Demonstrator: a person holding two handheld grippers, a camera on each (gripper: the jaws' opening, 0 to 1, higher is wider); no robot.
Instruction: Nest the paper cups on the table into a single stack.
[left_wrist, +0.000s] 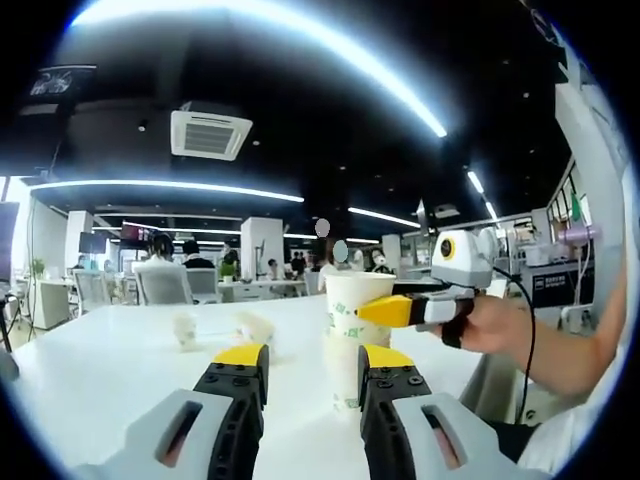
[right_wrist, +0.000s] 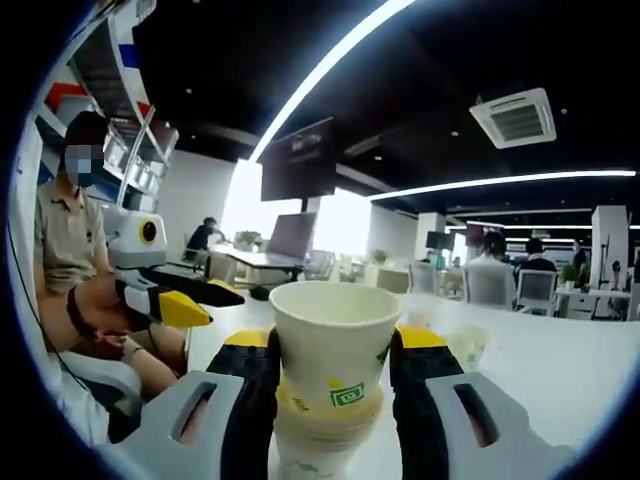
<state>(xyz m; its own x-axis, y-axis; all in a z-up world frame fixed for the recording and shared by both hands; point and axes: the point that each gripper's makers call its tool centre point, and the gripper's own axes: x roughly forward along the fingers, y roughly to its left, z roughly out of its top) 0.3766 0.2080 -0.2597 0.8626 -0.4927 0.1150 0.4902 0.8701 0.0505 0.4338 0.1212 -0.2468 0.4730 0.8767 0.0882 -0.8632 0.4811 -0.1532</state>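
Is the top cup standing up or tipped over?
Standing up. The top cup sits mouth-up in the stack, between the right gripper.

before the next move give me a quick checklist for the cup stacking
1. Right hand-held gripper shut on the top paper cup: ok.
2. Top cup lined up over the cup stack: ok.
3. Top cup fully seated: not ok, it sits high.
4. Left hand-held gripper open, clear of the stack: ok.
5. Loose cups left on the table: not ok, some remain.
6. Stack steady: cannot tell.
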